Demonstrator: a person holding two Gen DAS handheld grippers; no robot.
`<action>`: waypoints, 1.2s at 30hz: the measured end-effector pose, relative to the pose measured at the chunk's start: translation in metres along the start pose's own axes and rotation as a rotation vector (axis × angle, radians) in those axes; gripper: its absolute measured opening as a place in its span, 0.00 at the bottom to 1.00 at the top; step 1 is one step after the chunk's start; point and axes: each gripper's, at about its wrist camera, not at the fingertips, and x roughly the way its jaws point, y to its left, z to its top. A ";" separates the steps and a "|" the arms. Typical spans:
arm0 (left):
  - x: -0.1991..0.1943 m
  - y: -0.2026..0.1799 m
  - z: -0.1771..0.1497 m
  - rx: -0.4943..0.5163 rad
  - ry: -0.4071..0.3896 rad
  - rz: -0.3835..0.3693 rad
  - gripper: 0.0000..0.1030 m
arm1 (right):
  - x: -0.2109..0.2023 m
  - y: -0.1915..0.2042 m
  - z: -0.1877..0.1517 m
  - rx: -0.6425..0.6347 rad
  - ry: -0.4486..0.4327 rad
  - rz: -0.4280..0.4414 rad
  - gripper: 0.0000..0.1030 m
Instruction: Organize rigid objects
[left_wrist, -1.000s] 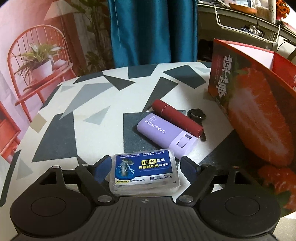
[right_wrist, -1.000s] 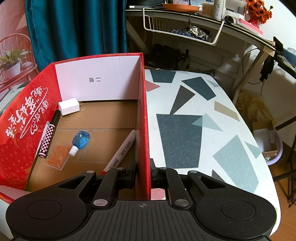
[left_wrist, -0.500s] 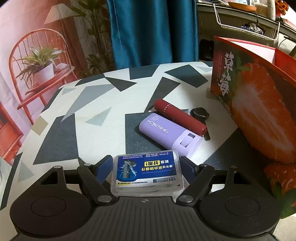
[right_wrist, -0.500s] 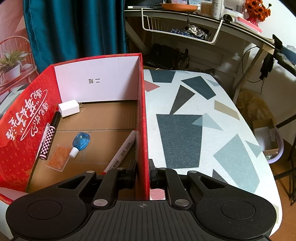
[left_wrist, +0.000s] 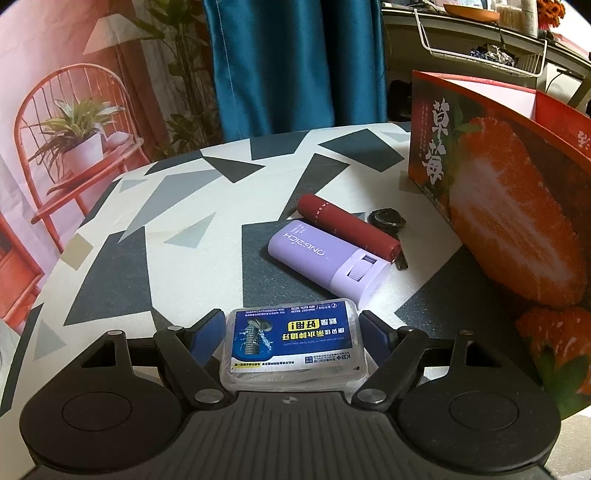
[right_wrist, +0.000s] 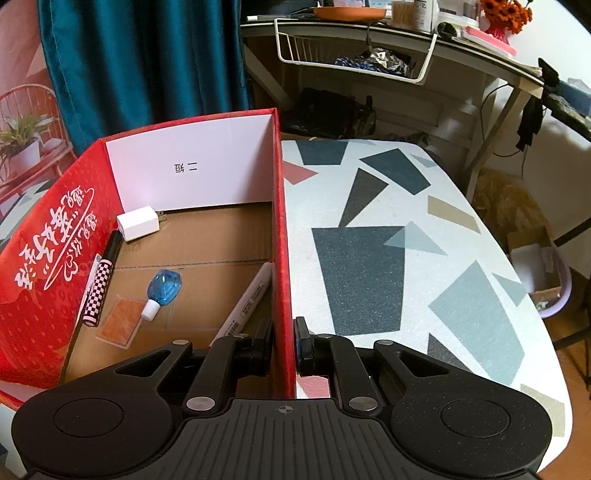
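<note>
Left wrist view: the left tool (left_wrist: 293, 334) points down at the tabletop (left_wrist: 177, 206), its body filling the lower edge.
Left tool state: jaws set wide, pinching a clear plastic case (left_wrist: 294, 349) with a blue label by its two short sides.
Case, hidden part: its near end runs under the tool body; whether it is lifted or rests on the tabletop cannot be told.
Label: the print is upside down from this view and too small to read.
Beyond the case: a lilac box (left_wrist: 327, 258) lies slantwise on the tabletop, with a dark red tube (left_wrist: 349, 230) touching its far long side.
Black item: a small round black thing (left_wrist: 388, 219) sits behind the tube, near the red box (left_wrist: 509, 206); the tube covers part of it and its kind is unclear.
Red box here: only its strawberry-printed outer wall shows, cut off at the right edge.

Right wrist view: the right tool (right_wrist: 284, 347) is pressed together on the right wall of the red box (right_wrist: 279, 229), one finger inside and one outside.
Box contents: a white plug (right_wrist: 138, 223), a checkered pen (right_wrist: 96, 288), a blue dropper bottle (right_wrist: 162, 291), an orange card (right_wrist: 122, 323) and a white marker (right_wrist: 247, 301).
Hidden: the marker's near end and the box's near floor lie behind the tool; the pen leans along the left wall.
Right of the box: bare patterned tabletop (right_wrist: 388, 258).
</note>
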 end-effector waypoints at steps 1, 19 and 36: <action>0.000 0.000 0.000 0.000 0.001 0.002 0.78 | 0.000 0.000 0.000 -0.001 0.000 0.000 0.11; -0.044 -0.007 0.086 0.091 -0.203 -0.116 0.78 | 0.000 0.001 0.000 -0.002 0.000 -0.001 0.11; -0.019 -0.126 0.137 0.326 -0.268 -0.332 0.73 | 0.001 0.002 0.002 -0.014 0.005 -0.002 0.11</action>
